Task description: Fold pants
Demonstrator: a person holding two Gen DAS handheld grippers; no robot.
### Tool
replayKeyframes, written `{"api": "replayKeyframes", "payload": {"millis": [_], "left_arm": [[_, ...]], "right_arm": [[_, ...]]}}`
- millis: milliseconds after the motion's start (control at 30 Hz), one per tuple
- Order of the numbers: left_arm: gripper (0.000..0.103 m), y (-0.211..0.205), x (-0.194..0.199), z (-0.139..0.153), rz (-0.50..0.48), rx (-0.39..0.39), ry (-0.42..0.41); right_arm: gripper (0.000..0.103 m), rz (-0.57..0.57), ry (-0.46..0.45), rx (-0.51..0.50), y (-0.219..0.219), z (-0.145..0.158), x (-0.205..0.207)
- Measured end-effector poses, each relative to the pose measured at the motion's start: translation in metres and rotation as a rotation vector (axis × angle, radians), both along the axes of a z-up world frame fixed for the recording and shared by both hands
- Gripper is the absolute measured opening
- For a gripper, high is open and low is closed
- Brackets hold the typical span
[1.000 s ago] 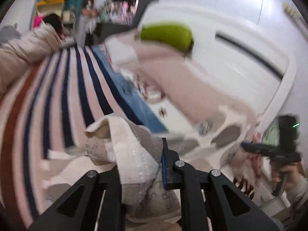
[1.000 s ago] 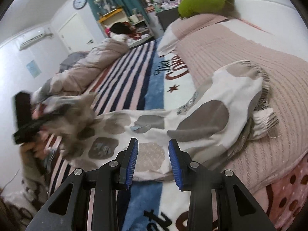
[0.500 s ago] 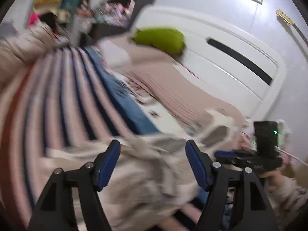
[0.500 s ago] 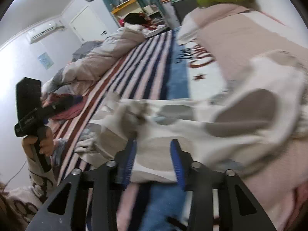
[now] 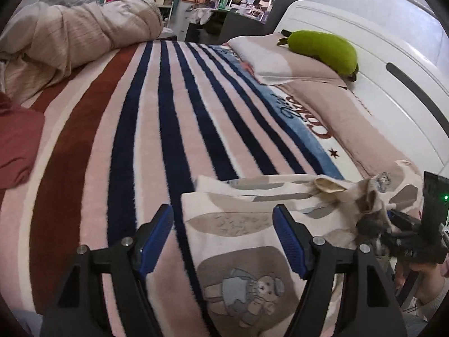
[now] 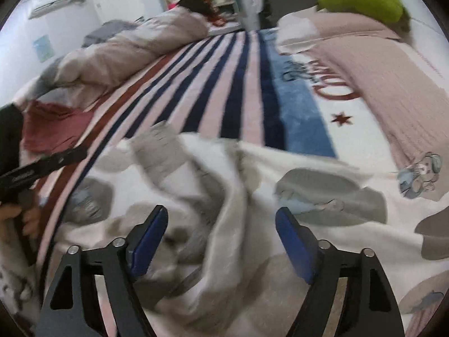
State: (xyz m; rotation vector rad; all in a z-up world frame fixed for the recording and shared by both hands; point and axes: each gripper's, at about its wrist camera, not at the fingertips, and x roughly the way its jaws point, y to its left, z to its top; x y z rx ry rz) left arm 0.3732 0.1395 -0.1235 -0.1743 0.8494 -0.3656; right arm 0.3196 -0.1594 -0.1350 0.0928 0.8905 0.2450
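Note:
Cream pants [image 5: 252, 219] with grey patches and a bear print lie spread on the striped blanket [image 5: 146, 118]. My left gripper [image 5: 221, 233] hovers over one end of them, open, its blue pads apart from the cloth. At the right edge of the left wrist view the right gripper [image 5: 404, 238] sits by a rumpled bunch of the pants. In the right wrist view, blurred, the pants [image 6: 308, 174] are creased and ridged. The right gripper [image 6: 221, 236] has its jaws opening above a raised fold that the pads do not press. The left gripper [image 6: 42, 165] shows at the left.
A heaped beige quilt [image 5: 70, 33] lies at the far left of the bed. A dark red cloth [image 5: 16, 140] sits at the left edge. A green plush [image 5: 325, 50] rests on pink pillows [image 5: 308, 90] against the white headboard [image 5: 378, 64]. Cluttered shelves stand behind.
The left gripper let go of the bunched pants and opened wide. The right jaws spread apart. Both grippers came down and the pants settled on the blanket.

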Motion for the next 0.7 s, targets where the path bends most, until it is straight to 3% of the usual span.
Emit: {"api": "replayKeyframes", "payload": {"millis": [133,200,333,467,600,700], "left_arm": [[0.07,-0.006,-0.001,-0.006,-0.019,0.0,0.008],[0.07,-0.009,0.002,-0.007,-0.027,0.007,0.007],[0.07,-0.008,0.005,-0.008,-0.019,0.012,0.007],[0.07,-0.006,0.005,-0.007,-0.008,0.011,0.005],[0.07,-0.007,0.002,-0.004,-0.026,-0.007,-0.006],[0.07,-0.006,0.001,-0.002,-0.034,-0.025,-0.01]], "right_arm": [[0.066,-0.13,-0.022,-0.003,-0.031,0.005,0.005],[0.06,-0.172,-0.031,-0.028,-0.042,0.006,0.008],[0.057,-0.222,-0.029,-0.061,-0.063,0.004,0.007],[0.057,-0.169,-0.001,0.101,-0.073,0.008,0.0],[0.058,-0.048,0.051,0.227,-0.057,0.021,-0.015],[0.058,0.037,0.088,0.213,-0.031,0.022,-0.031]]}}
